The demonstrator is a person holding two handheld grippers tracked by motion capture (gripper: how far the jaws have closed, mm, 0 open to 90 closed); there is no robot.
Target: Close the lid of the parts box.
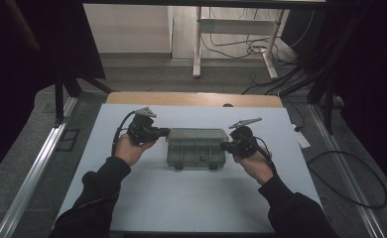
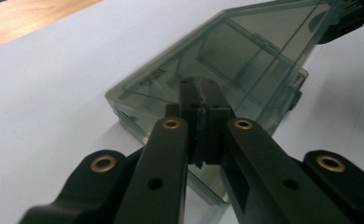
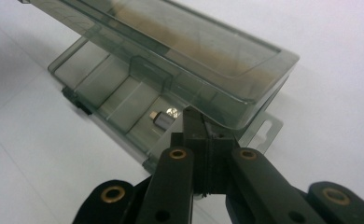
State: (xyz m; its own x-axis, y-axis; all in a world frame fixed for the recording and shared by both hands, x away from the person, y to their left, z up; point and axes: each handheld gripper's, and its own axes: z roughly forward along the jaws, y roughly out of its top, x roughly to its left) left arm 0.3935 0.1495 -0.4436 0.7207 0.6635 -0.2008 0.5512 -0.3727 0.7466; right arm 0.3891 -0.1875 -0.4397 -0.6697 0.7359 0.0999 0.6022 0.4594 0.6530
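Dim, dark surround; soft shadows; near foreground blurred.

The white-covered desk (image 1: 191,198) has a bare wooden strip (image 1: 194,99) along its far edge. Grey carpeted floor (image 1: 147,77) surrounds it. Aluminium rails (image 1: 32,171) run along both sides of the desk. Beyond stands a white metal frame (image 1: 197,42), possibly the legs of another table, with black cables (image 1: 241,47) lying loose beneath it. Dark curtains (image 1: 28,44) hang left and right. A pale wall panel (image 1: 129,29) closes the far side. Lighting is dim.
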